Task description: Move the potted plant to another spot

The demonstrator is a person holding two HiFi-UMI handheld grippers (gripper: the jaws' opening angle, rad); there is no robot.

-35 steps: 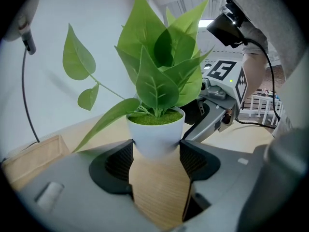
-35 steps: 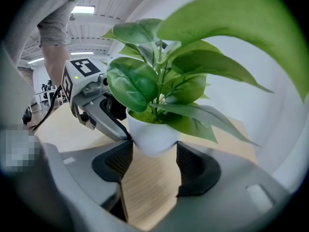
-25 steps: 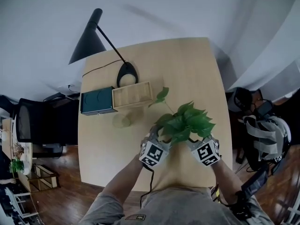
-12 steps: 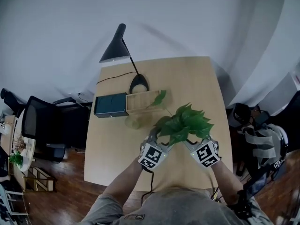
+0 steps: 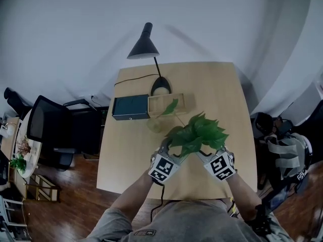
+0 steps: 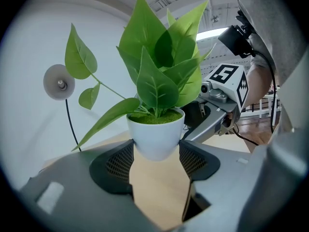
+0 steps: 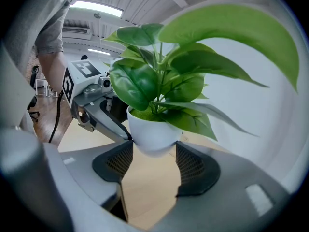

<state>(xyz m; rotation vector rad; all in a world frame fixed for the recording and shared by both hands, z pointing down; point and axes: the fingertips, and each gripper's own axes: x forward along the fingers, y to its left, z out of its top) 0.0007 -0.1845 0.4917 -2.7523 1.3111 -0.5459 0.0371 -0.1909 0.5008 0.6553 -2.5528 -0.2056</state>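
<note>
The potted plant [image 5: 198, 133] has broad green leaves in a small white pot [image 6: 155, 135]. It hangs above the wooden table [image 5: 222, 92], gripped from two sides. My left gripper [image 6: 155, 154] is shut on the pot's lower part, with both pads against its sides. My right gripper [image 7: 152, 159] is shut on the same pot [image 7: 153, 132] from the opposite side. In the head view the left gripper [image 5: 167, 150] and the right gripper [image 5: 206, 153] sit under the leaves, which hide the pot. Each gripper view shows the other gripper behind the pot.
A black desk lamp [image 5: 143, 46] stands at the table's far side with its cord. In front of it lie a dark green box [image 5: 129, 107] and a shallow wooden tray [image 5: 174, 104]. A black chair [image 5: 50, 132] stands left of the table and a bag [image 5: 285, 153] right of it.
Both grippers have lifted the pot together and carried it a little toward the tray. The head view has swung, so the table and lamp sit further right in the picture.
</note>
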